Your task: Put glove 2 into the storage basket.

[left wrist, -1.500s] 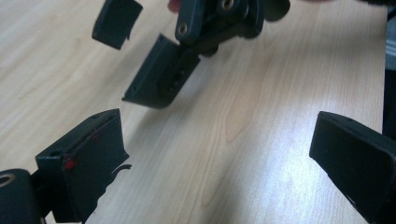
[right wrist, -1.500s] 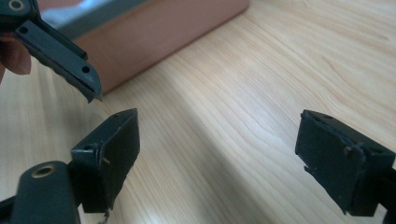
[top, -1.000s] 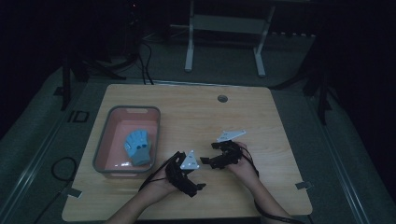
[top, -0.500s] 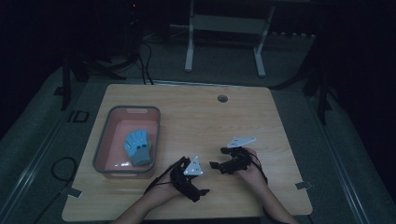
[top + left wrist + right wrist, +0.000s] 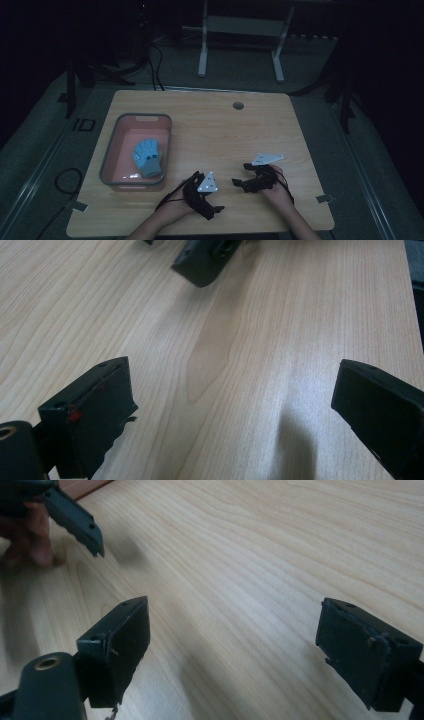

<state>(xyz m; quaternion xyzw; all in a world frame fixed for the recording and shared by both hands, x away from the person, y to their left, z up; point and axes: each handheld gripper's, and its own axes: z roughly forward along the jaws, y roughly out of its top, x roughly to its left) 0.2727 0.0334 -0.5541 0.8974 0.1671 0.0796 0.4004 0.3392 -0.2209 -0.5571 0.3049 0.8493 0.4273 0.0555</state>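
Both grippers, left and right, lay near each other on the table in the high view, well apart from the blue glove in the pink bin, while each gripper view showed jaws spread over bare wood.

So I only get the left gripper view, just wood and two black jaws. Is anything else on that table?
Observer: Yes, a pink tray sits toward the table's left side.
Operator: Anything in it?
Observer: A blue glove lies inside.
Operator: And the other gripper?
Observer: The right gripper is open, nothing between its jaws, low over bare wood.
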